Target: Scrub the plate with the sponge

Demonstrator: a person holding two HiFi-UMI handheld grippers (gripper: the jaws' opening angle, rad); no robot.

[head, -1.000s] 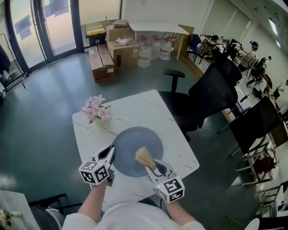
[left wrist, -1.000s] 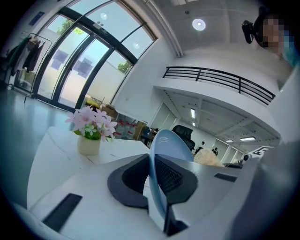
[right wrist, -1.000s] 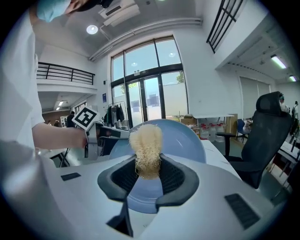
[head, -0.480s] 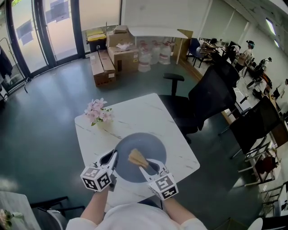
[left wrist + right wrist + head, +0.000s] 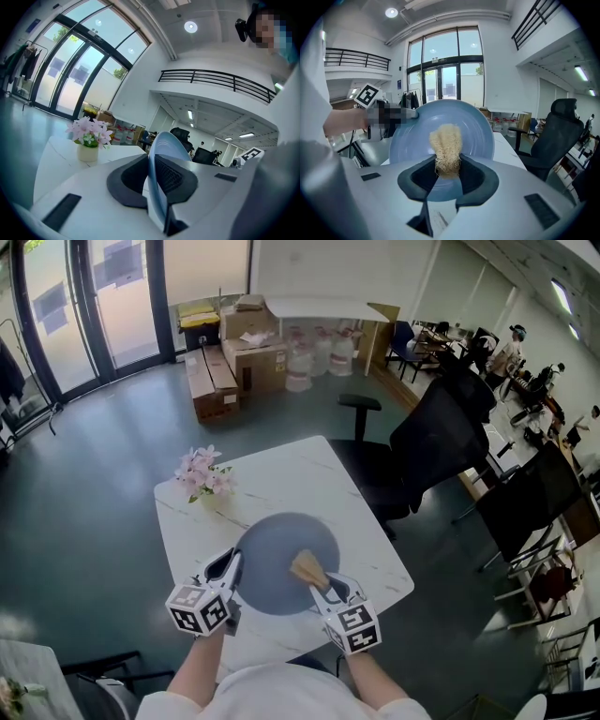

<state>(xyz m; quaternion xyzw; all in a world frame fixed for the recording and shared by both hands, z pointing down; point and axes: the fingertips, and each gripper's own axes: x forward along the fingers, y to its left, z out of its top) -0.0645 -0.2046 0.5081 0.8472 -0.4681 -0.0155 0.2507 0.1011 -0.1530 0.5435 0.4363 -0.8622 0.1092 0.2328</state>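
While the left gripper (image 5: 228,567) has stayed clamped on the plate's left rim, the sponge (image 5: 307,570) has gone across the plate (image 5: 272,549) and come back. Half a second ago it lay nearer the plate's middle; now it sits again toward the right side of the near half, about where it was a second ago. The plate has hardly shifted on the tabletop (image 5: 281,474) through this.

I read that as one full back-and-forth stroke, so the scrubbing looks under way, not starting or ending. How much of the plate has been covered cannot be judged from here.

The left fingers (image 5: 129,180) are closed tight on the thin blue rim, which stands edge-on between them in the left gripper view. The right gripper (image 5: 323,587) has its fingers (image 5: 476,176) pinched on the base of the fibrous tan sponge, whose free end lies against the plate's face.

As for writing, nothing can be read. Each cube (image 5: 199,607) carries black-and-white square markers, which are patterns and not letters. The cartons (image 5: 253,348) by the far wall are too small to show print, and plate, sponge and the flowers (image 5: 202,472) in their small pot bear no visible brand or label.
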